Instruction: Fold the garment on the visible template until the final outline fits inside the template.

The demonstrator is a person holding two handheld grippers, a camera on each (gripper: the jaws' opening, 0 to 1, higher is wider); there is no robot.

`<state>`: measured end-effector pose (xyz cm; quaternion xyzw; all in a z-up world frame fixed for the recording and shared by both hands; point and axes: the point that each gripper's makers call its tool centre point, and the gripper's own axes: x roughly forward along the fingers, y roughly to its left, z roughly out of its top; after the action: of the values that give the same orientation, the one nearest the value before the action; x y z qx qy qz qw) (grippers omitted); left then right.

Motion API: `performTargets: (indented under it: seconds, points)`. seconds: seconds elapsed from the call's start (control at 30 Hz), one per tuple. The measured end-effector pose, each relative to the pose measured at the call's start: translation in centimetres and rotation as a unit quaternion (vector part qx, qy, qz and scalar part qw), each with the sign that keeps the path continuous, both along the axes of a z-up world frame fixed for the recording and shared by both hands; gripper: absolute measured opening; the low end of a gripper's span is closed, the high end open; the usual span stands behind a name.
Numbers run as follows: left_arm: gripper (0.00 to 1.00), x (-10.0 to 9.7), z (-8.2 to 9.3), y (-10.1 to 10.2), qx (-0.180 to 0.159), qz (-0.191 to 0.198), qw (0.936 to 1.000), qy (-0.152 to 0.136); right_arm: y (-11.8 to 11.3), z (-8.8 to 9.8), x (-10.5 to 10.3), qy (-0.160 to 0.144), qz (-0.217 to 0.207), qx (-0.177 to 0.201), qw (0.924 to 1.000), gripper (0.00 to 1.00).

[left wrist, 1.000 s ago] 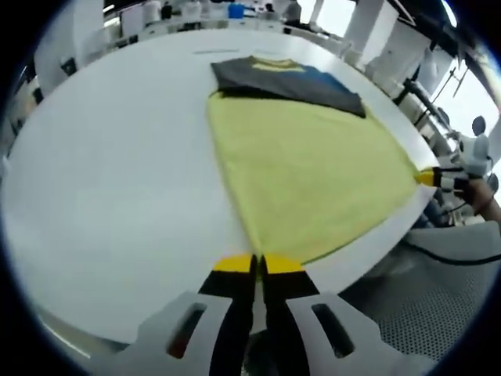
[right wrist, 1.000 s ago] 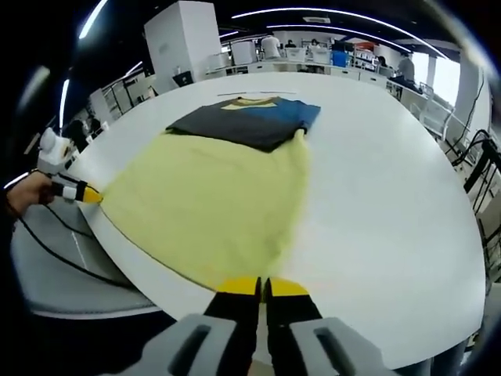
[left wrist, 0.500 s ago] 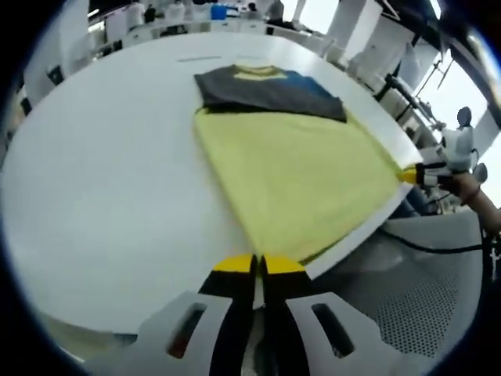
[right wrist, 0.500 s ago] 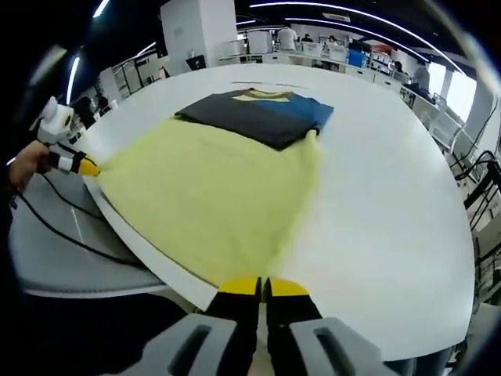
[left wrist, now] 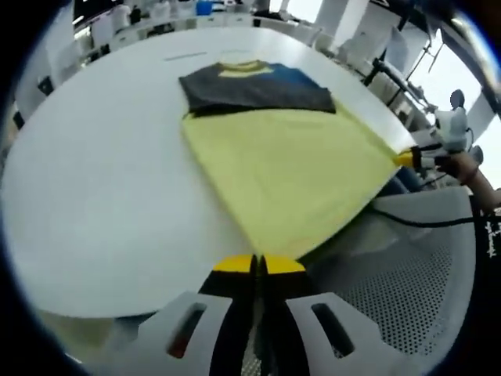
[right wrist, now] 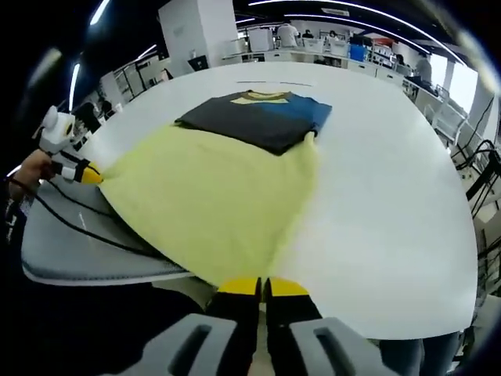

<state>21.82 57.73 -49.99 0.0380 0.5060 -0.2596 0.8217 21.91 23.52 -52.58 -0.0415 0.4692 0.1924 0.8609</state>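
— Both grippers, how do they stand?

— Left gripper has its yellow-tipped jaws pressed together on one near corner of the yellow garment. In the right gripper view, the right gripper is clenched the same way on the other near corner, and the left one appears at the far left of that view, a hand behind it.

— And the garment itself?

— It lies spread from the far folded part toward the person, with its near edge drawn out past the rim of the white table and stretched between the two grippers. In the left gripper view the right gripper comes in from the right, pinching the cloth's corner.

— What sits at the far end?

— A dark grey and blue panel with a yellow neckline lies flat on the table, touching the yellow cloth's far edge. Whether that is the template or part of the shirt, I cannot tell.

— Anything below?

— A grey perforated surface beneath the table edge, with a black cable running across it.
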Motion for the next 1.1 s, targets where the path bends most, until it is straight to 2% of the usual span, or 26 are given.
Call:
performTargets:
  seconds: [0.23, 0.53, 0.63, 0.8, 1.1]
  points:
    - [0.00, -1.2, 0.4, -0.1, -0.006, -0.006, 0.9999, 0.009, 0.0, 0.2, -1.2, 0.000, -0.001, -0.003, 1.0000, 0.00]
    - [0.00, -2.7, 0.2, -0.2, 0.013, -0.018, 0.9996, 0.016, 0.0, 0.4, -2.3, 0.006, 0.000, -0.006, 1.0000, 0.00]
    - [0.00, -2.8, 0.4, 0.1, 0.016, -0.017, 0.9997, 0.010, -0.3, 0.5, -2.2, 0.006, 0.000, -0.005, 1.0000, 0.00]
    - [0.00, -3.0, 1.2, -0.2, 0.020, -0.015, 0.9997, -0.001, -0.1, 1.4, -2.8, 0.003, 0.005, -0.006, 1.0000, 0.00]
    - [0.00, -3.8, 3.7, -0.2, -0.006, -0.001, 0.9998, -0.018, -0.5, 3.6, -3.5, -0.007, 0.006, -0.013, 0.9999, 0.00]
